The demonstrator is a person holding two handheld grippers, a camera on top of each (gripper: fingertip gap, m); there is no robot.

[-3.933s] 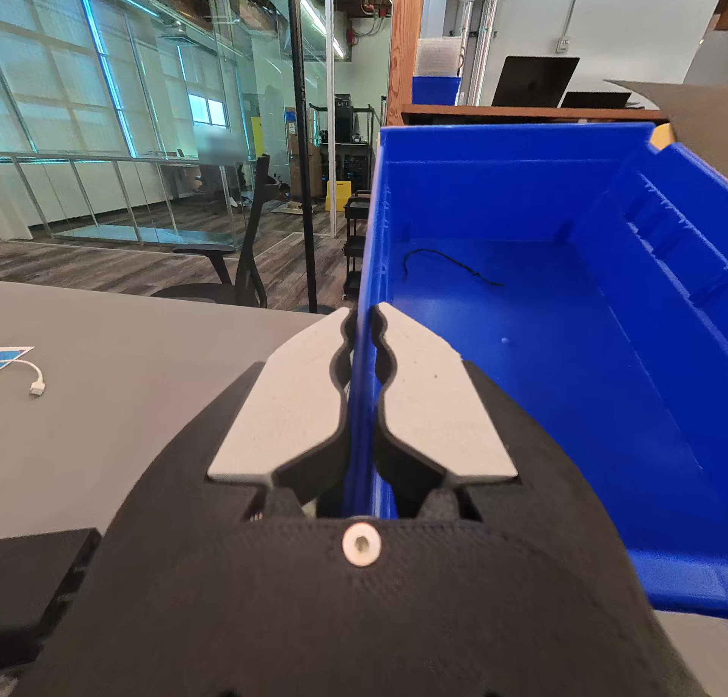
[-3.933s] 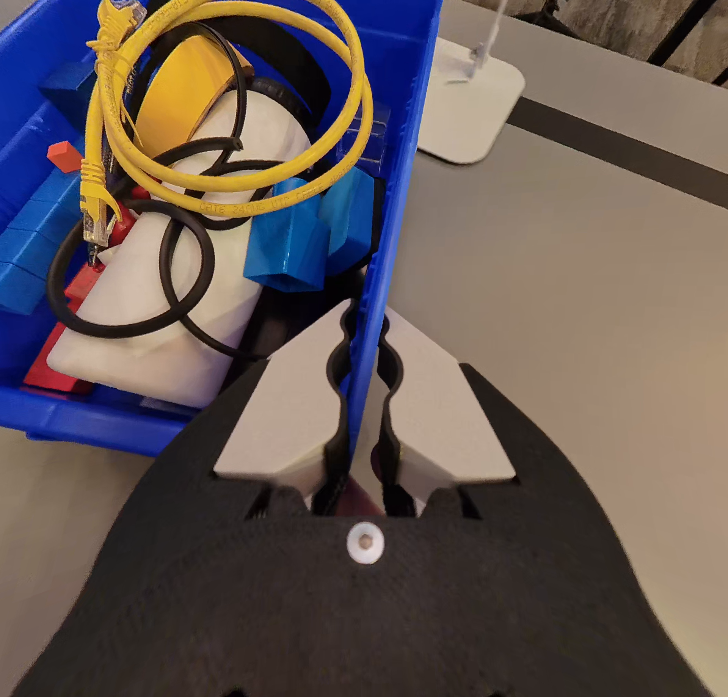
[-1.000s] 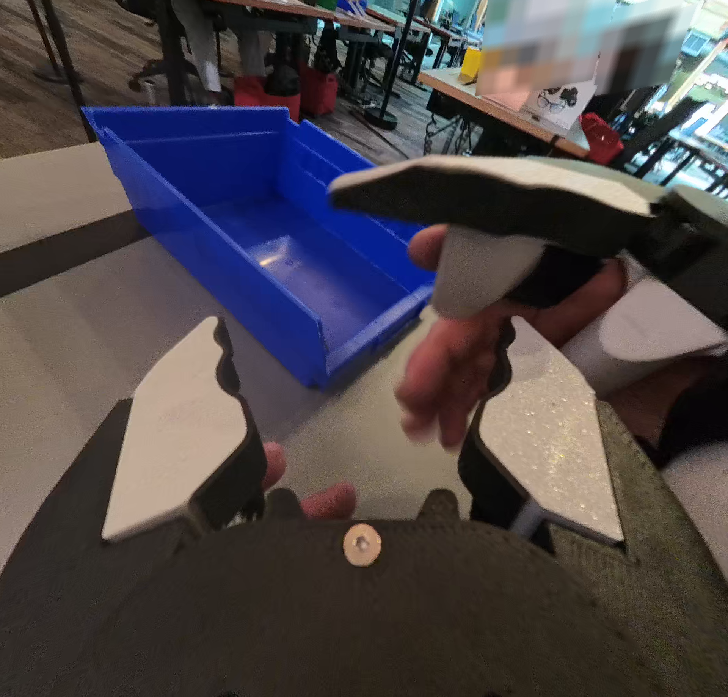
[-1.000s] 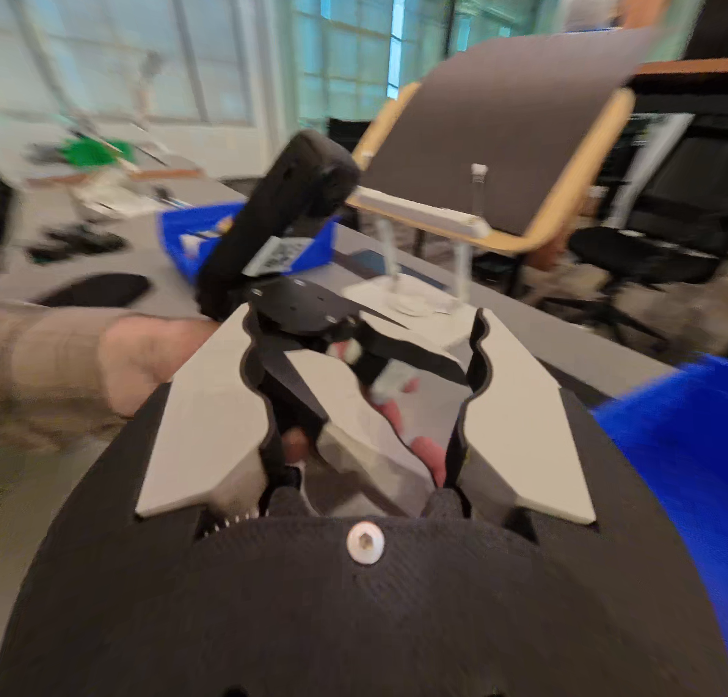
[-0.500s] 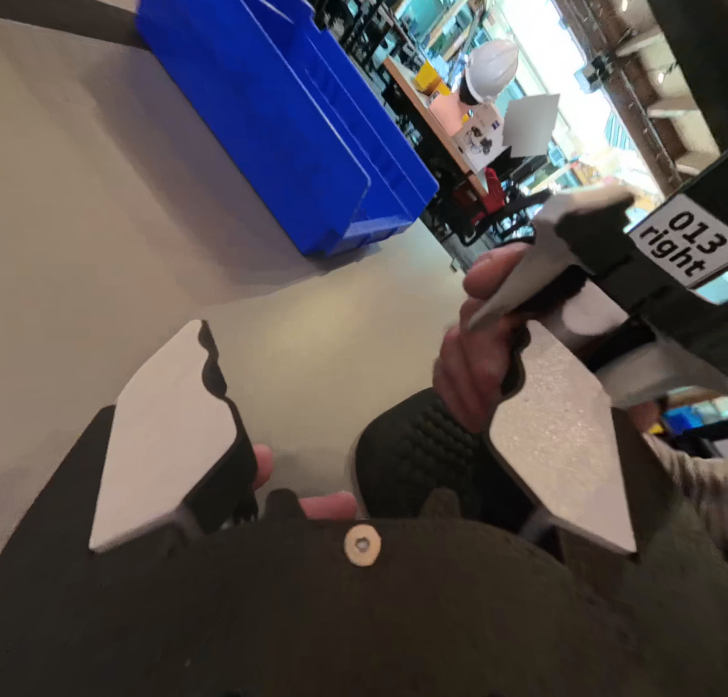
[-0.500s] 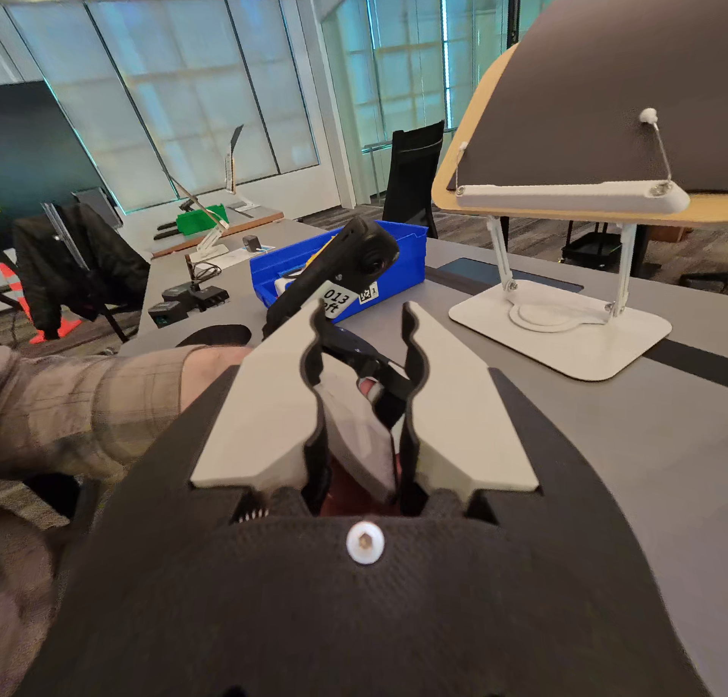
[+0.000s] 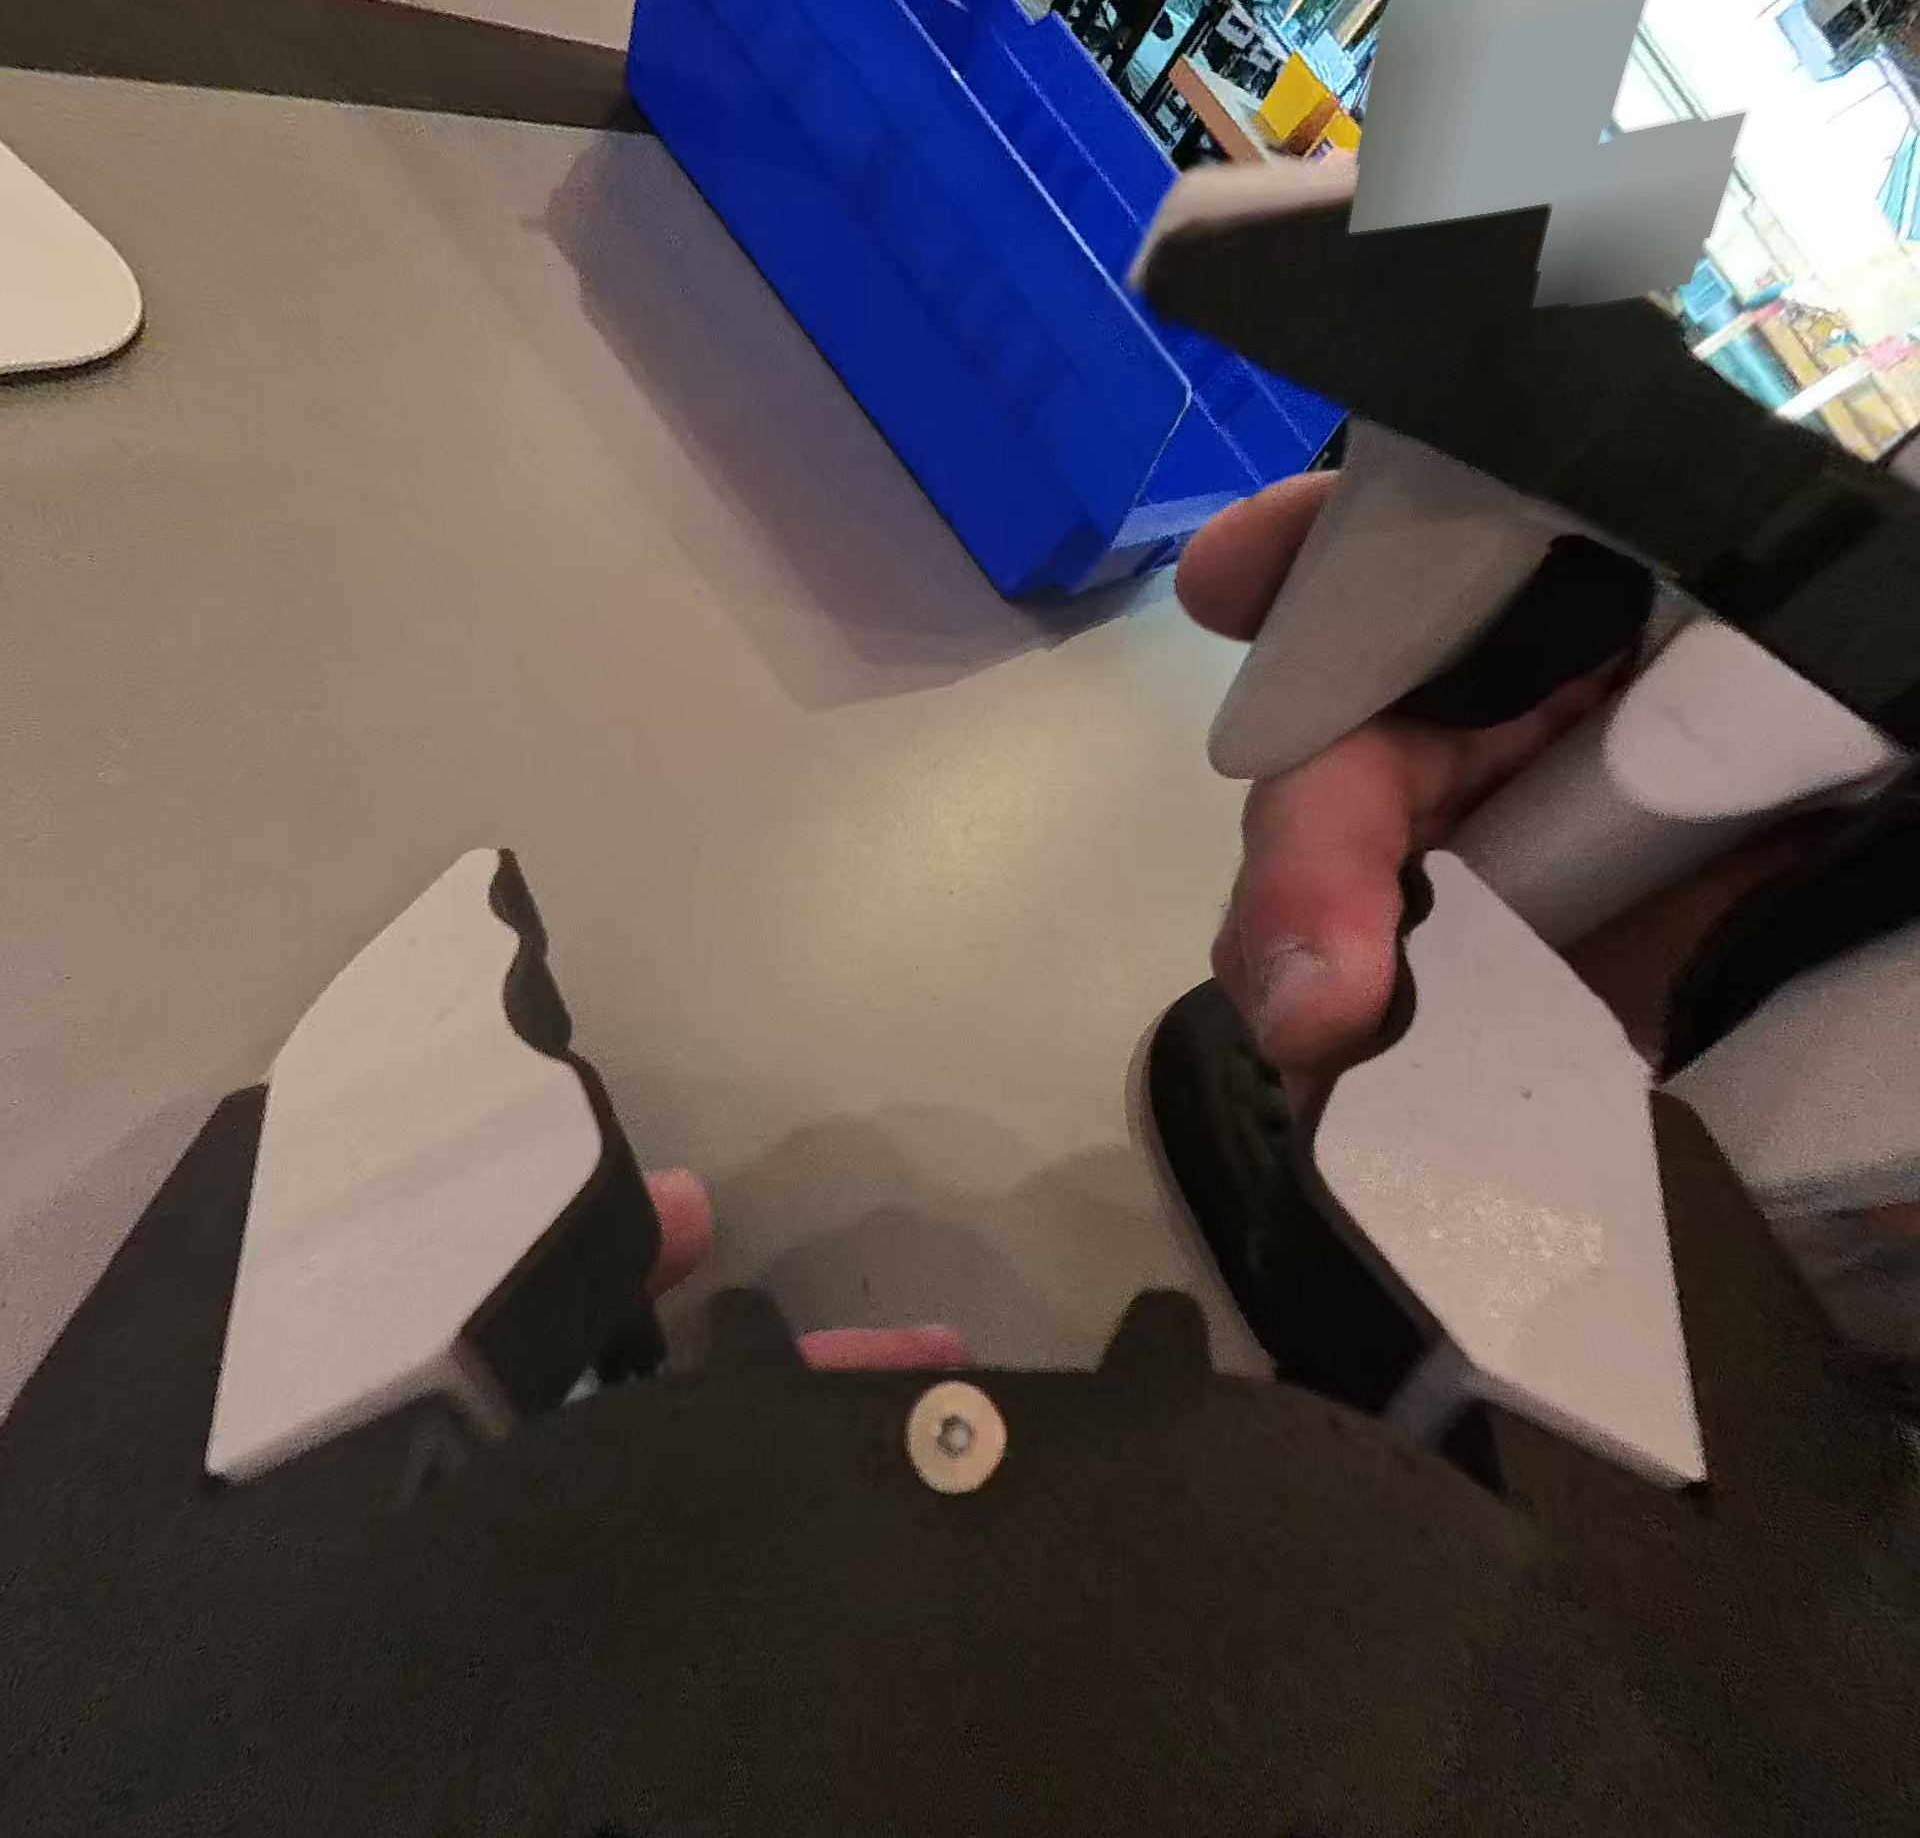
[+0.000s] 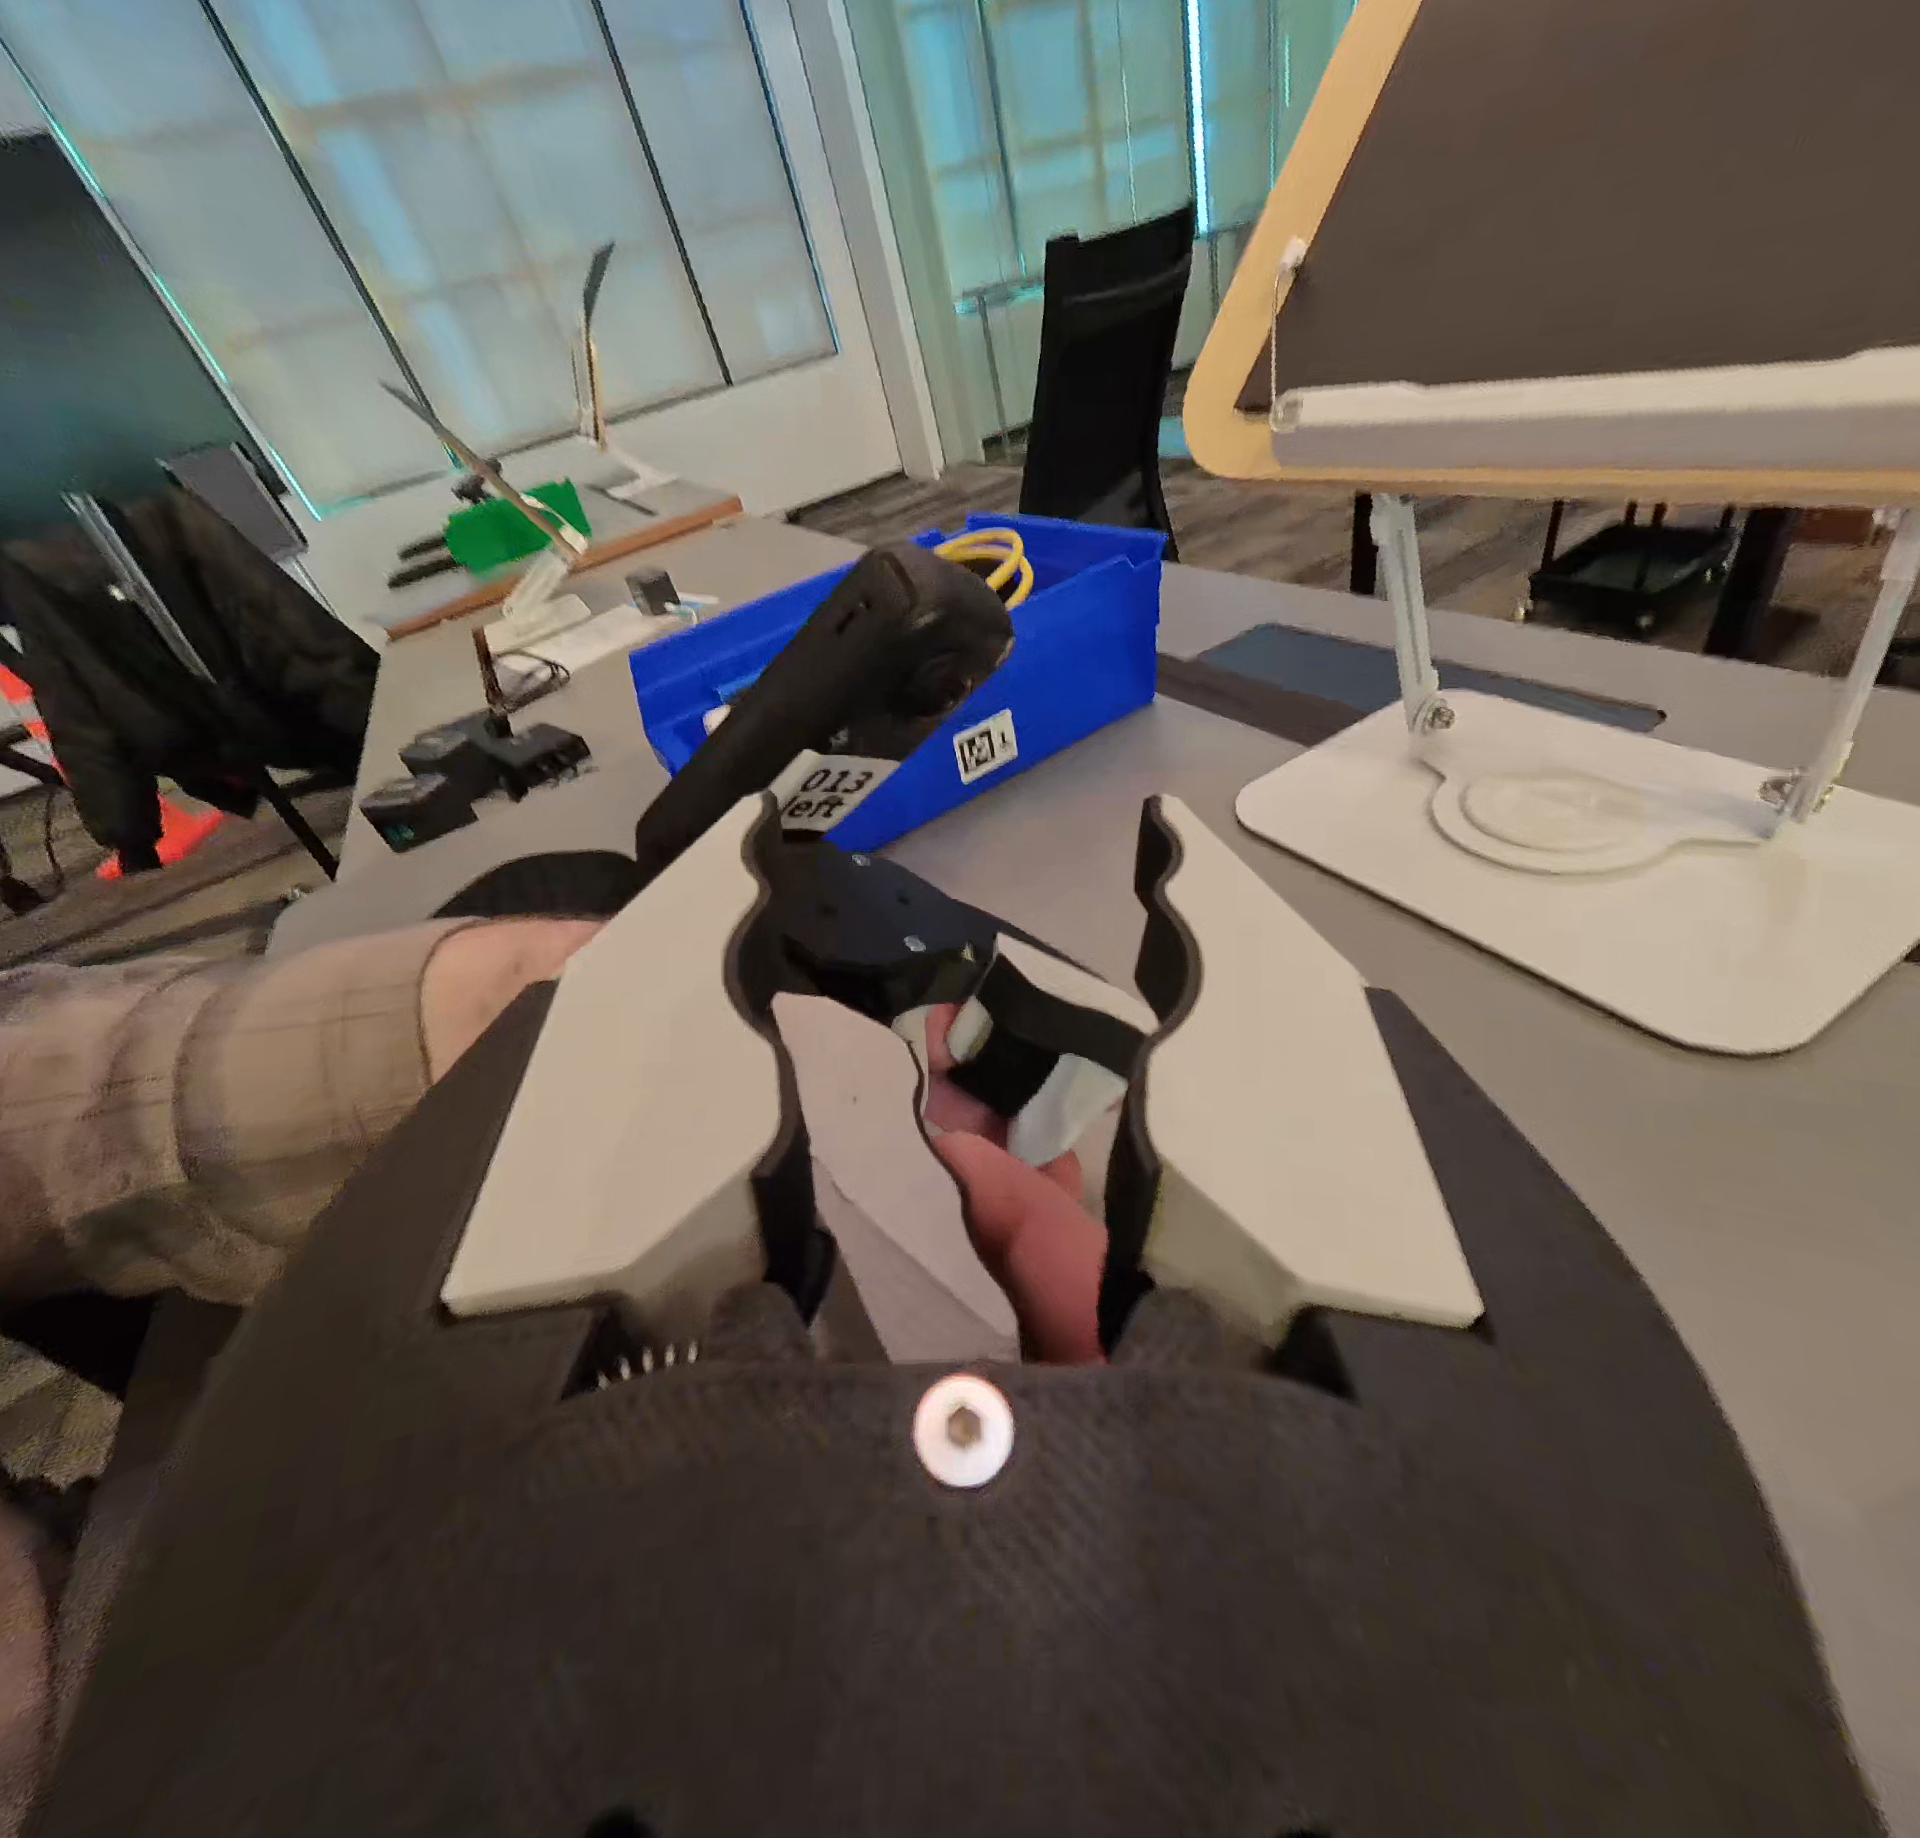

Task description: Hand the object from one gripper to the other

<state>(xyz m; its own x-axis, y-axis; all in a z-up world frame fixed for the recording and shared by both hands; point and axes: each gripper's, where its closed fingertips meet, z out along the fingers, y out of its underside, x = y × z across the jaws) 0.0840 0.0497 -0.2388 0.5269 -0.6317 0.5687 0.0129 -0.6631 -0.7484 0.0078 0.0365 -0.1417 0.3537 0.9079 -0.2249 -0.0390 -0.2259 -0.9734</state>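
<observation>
While left claw gapes wide, right claw seems parted, empty.

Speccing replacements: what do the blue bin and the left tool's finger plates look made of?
Blue bin: looks like moulded plastic, smooth and semi-glossy, with light streaks along its wall and thin stiff rims. Finger plates of the left tool: pale grey fingers with a matte, slightly grainy face, probably printed plastic; their dark wavy inner edges may be rubber, but I cannot tell.

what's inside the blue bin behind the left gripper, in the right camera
A loop of yellow cable pokes above the blue bin's rim. The left gripper's black body and the bin's near wall hide everything lower down.
</observation>
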